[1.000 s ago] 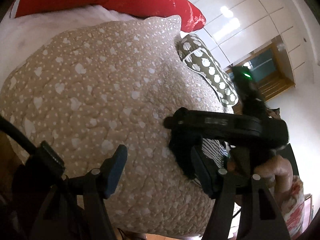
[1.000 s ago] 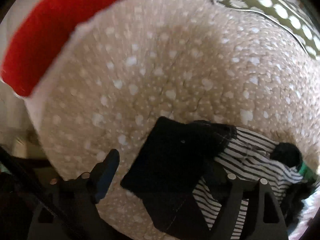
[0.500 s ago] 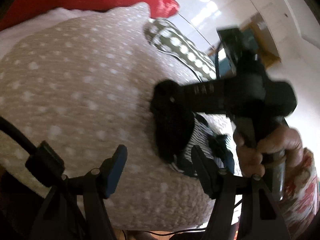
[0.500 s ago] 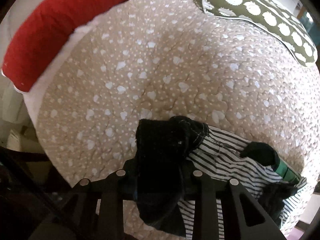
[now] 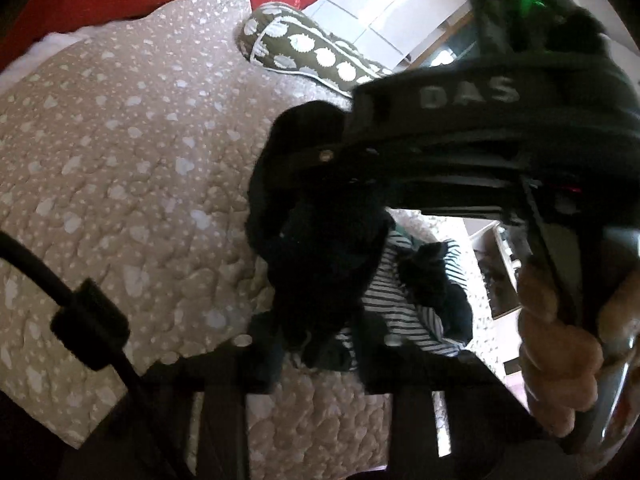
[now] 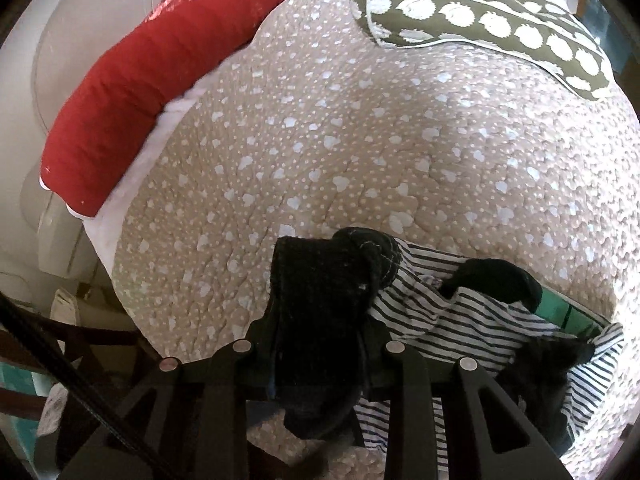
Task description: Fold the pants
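Dark black pants (image 6: 320, 300) hang bunched between the fingers of my right gripper (image 6: 320, 364), which is shut on them above the beige quilt. In the left wrist view the same pants (image 5: 316, 240) hang from the right gripper's body, which fills the upper right, and my left gripper (image 5: 316, 364) has closed on their lower part. The left fingers are dark and blurred at the bottom of that view. A hand (image 5: 560, 360) holds the right gripper's handle.
A beige quilt with white hearts (image 6: 360, 140) covers the bed. A striped garment (image 6: 460, 320) with other dark clothes lies at the bed's near right. An olive patterned pillow (image 6: 480, 28) and a red pillow (image 6: 140, 92) lie at the far side.
The right gripper closed on the black pants and lifted them. The left gripper moved in toward the hanging pants and went from open to closed on them.
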`<state>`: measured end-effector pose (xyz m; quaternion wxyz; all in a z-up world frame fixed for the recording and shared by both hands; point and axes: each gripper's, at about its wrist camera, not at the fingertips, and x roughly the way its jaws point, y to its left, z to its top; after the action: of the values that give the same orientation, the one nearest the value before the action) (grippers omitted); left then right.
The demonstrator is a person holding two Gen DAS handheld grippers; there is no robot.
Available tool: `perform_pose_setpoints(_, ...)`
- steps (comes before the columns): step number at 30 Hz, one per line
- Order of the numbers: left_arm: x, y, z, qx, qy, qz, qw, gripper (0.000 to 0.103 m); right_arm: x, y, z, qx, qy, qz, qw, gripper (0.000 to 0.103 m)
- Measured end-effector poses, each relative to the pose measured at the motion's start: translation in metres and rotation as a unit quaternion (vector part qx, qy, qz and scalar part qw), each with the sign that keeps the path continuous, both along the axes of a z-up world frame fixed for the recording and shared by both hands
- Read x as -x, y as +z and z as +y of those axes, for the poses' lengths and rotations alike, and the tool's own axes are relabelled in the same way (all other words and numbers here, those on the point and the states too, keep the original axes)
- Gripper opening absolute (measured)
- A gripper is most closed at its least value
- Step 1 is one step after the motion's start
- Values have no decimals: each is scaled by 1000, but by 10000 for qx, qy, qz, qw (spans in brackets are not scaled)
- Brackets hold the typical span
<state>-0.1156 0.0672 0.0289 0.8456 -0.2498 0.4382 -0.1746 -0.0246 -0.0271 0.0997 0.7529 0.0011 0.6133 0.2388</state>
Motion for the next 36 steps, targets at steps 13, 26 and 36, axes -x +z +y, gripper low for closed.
perform_pose_setpoints(13,0,29,-46,-347,-344,-225,9985,24,11,18,-64,-632,-388,-212,9970,30)
perform_pose_setpoints(26,-10,35,-127,-673,-1043,-210,9920,24,18,14,-168,-1030,-1143,-280,9877,30)
perform_pose_setpoints(36,-8,34,-171,-895,-1362,-188,9865,24,23,0,-223,-1332,-1613,-219,9776,30)
